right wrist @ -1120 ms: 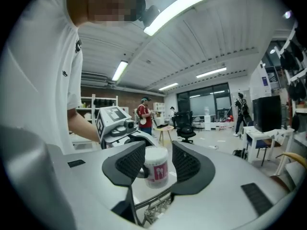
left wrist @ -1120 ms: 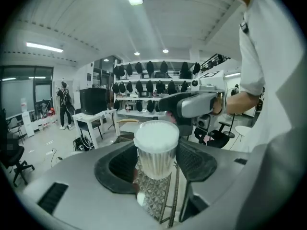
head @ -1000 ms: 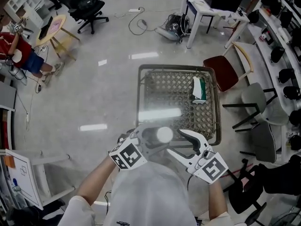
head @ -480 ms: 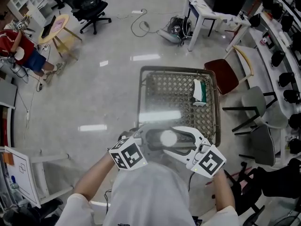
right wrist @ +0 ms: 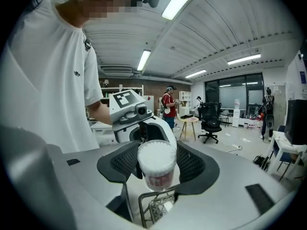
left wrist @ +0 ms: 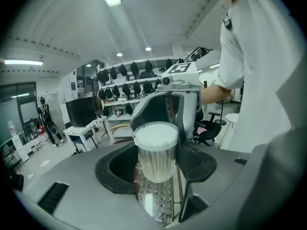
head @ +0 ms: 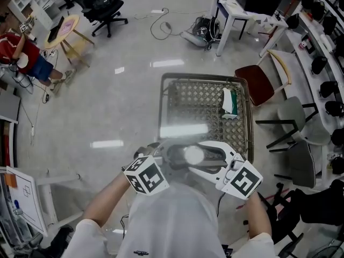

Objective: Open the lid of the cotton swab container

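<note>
While it hangs in the air between both tools, the container (head: 192,155) sits upright, a clear tube packed with swabs, with a red label low on its wall.

- Lid (right wrist: 157,153): white-looking top, judged not yet off.
- Left gripper (left wrist: 156,176): jaws clenched on the container wall.
- Right gripper (right wrist: 157,176): jaws likewise clamped on the container from the opposite side. Whether they bear on the lid or on the wall under it, I cannot tell.
- Surface (head: 204,98): a lattice top with a metal rim, below and just beyond the container, not touching it.
- Item (head: 228,101): green and white, lying at the surface's far right.

Hazards, as judged:
- If both grips sit on the wall, pulling will not free the lid.
- The smooth wall may slip or twist under the pull.
- A hard squeeze could pinch the thin wall and bind the lid.
- A sudden release could tip the container and scatter swabs through the lattice to the floor.
</note>
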`<state>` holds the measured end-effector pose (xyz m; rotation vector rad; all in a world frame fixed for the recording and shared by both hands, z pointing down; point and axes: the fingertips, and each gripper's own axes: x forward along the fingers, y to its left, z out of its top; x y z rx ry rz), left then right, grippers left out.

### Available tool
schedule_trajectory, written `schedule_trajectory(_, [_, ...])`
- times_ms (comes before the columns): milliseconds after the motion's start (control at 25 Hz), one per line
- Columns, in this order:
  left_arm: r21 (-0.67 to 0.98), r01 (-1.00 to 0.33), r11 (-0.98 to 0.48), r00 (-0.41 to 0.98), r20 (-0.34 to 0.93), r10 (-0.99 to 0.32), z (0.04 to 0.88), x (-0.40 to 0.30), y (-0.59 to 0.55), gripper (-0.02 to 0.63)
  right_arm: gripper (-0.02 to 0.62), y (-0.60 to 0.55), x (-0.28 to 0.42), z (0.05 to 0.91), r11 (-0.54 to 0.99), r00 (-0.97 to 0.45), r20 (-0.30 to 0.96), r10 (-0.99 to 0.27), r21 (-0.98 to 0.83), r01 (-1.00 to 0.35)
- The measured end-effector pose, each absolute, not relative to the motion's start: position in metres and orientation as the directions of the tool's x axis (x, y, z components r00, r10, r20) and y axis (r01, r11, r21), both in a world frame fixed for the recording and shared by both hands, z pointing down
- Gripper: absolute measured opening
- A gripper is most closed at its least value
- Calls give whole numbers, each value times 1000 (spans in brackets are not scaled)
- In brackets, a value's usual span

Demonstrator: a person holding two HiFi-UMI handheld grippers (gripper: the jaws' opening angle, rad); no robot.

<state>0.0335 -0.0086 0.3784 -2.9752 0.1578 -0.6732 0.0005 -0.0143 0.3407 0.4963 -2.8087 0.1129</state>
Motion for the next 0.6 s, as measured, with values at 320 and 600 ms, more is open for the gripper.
schedule_trajectory(320, [-144,-67,-987,893,432,-123,382,36,-10,230,242,-18,5,339,934,-902,334,-275,-132,-333])
schedule_trajectory(600, [-114,-90,-989,909,396,-128,374,34,-12,233,244,-22,0,322,930,-912,266,-312,-112,-351])
